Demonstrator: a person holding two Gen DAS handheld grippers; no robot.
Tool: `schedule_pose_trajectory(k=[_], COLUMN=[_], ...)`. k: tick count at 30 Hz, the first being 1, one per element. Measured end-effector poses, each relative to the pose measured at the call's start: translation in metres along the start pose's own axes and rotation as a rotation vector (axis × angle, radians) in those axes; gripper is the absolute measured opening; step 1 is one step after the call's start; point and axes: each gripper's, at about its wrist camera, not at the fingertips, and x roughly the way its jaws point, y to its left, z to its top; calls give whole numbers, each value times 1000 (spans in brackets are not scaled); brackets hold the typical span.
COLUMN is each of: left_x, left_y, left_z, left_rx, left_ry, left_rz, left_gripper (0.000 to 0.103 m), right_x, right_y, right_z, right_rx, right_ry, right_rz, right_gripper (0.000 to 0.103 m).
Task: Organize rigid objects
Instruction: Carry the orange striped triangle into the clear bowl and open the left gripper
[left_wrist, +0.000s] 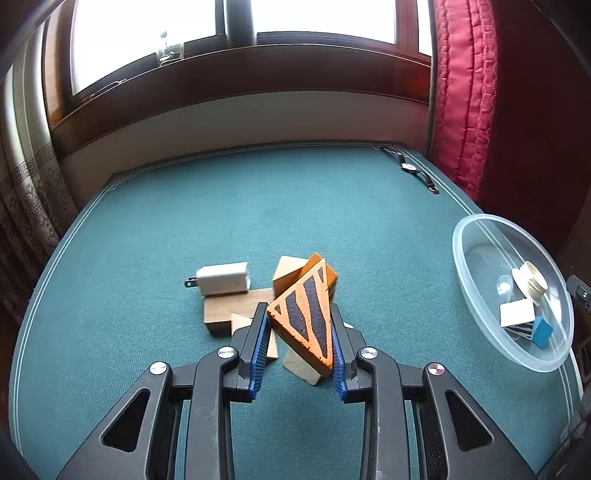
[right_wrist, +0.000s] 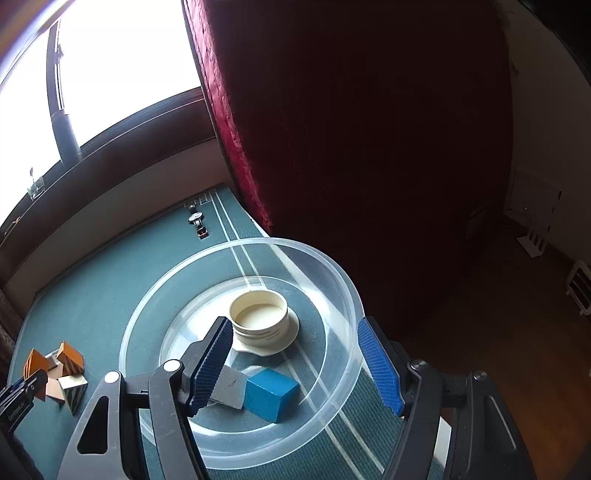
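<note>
Left claw (left_wrist: 299, 343): clenched on the wedge (left_wrist: 304, 314) — an orange triangular block with black stripes, pinched flat between both blue pads and carried clear of the pile.
Wedge axis: its long edge runs up and away from the claw, tip pointing toward the far side of the table (left_wrist: 184, 206); the striped face looks back at the camera.
Pile (left_wrist: 236, 314): plain wooden blocks lie just under and behind the wedge, with a white charger (left_wrist: 223, 278) resting on one of them at the left.
Right claw (right_wrist: 295, 354): released and holding nothing — jaws spread over the bowl (right_wrist: 334, 273), one finger inside the rim, the other out past its right side.
Bowl contents: a cream cap (right_wrist: 258, 317), a blue cube (right_wrist: 271, 393) and a grey-faced block (right_wrist: 229, 386) partly hidden by the left finger.
Key relation: seen from the left claw, the bowl sits well off to the right, near the table edge; the wedge has to travel that way, and the left hand is the one carrying it.
Judgement: the next move looks like a sweep right and a drop into the bowl. The right claw hangs over that same spot, so crowding is the risk.
Far corner: a wristwatch (left_wrist: 415, 168) lies well apart from everything.
</note>
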Motion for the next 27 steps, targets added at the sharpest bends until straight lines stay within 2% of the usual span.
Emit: schedule_pose_trajectory(k=[11,22,23,25,27], left_x=[-4,2,2,3,0], left_y=[-67,-128,-132,-138,-138], left_z=[10,25,26,26,24], left_rx=[108,155,159,169,170], left_ry=[-7,7,8,13,-7], left_rz=[-79,-228,-239,-256,-256], left_gripper=[30,32,33,57,65], right_x=[4,1,1,1,2], right_y=[-21,-25,-25,-26,-24], right_z=[-4,-5,-6,-6,-6], right_rx=[25,35,37,39,38], right_ry=[22,29,29,32,36], right_rz=[24,60,60,61,62], right_gripper=[73,74,73,74,74])
